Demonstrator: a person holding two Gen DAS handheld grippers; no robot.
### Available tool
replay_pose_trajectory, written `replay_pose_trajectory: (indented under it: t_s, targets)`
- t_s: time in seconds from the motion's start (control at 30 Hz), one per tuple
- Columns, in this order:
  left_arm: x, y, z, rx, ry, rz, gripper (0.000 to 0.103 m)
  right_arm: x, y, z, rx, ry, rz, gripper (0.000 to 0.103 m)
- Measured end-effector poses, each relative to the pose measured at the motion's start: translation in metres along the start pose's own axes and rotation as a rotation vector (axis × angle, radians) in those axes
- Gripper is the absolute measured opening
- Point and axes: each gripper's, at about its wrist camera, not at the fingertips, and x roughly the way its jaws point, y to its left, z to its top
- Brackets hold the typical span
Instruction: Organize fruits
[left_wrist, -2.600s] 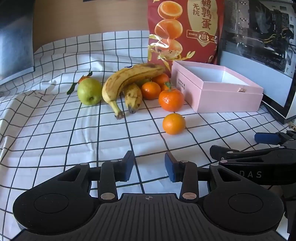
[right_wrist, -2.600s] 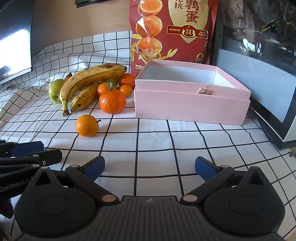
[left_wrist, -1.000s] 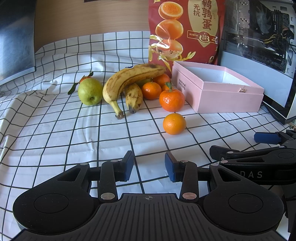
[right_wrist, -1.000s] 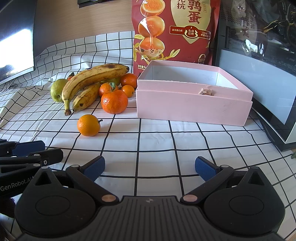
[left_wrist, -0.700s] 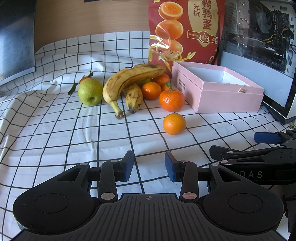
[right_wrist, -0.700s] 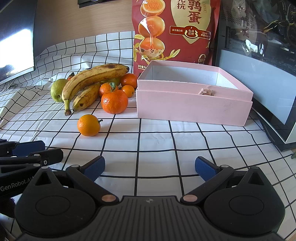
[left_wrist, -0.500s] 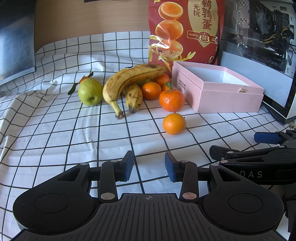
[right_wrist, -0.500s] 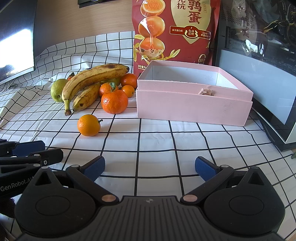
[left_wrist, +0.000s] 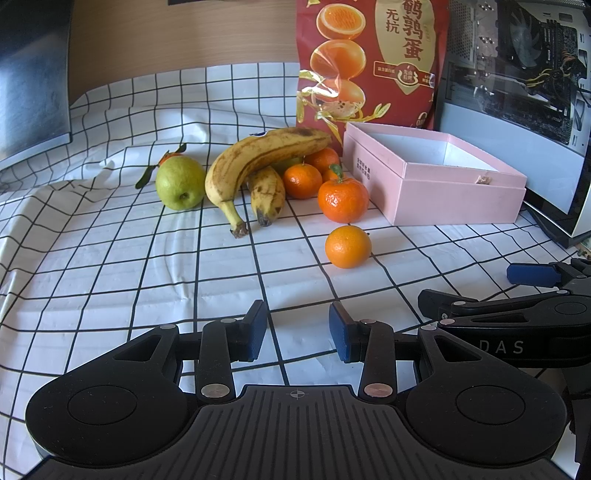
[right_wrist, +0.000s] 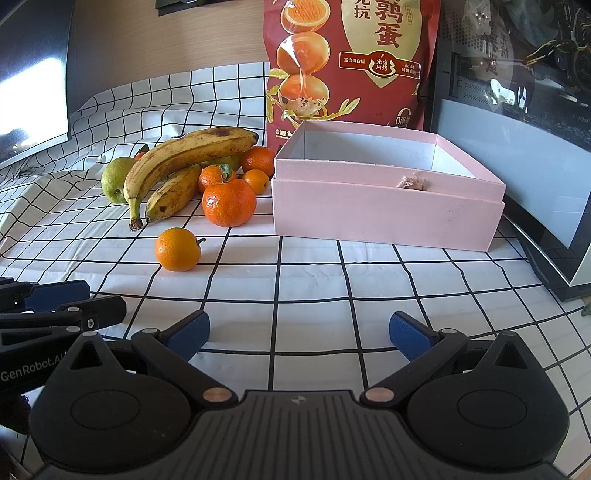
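Both grippers hover empty over the cloth: the left gripper narrowly parted, the right gripper wide. Fruits cluster left of the empty pink box.

Open cloth ahead; lone orange near left, pink box blocking far right.

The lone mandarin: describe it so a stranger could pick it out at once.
Start at the pink box on the checked cloth; the fruit pile lies to its left. In front of that pile sits the lone mandarin. Unlike the other oranges, it touches no other fruit and lies nearest the grippers.
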Motion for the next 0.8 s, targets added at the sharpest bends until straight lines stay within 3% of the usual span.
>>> replay_pose_trajectory:
  t_s: [0.57,0.8]
  targets:
    - [0.0,0.0,0.0,-0.002,0.001,-0.002,0.042,0.0,-0.006,0.001,-0.001,0.001,0.0,0.103]
    - [0.001,0.009,0.014,0.003,0.066,-0.038,0.042,0.002,0.0,0.007,-0.011,0.069,0.022,0.103]
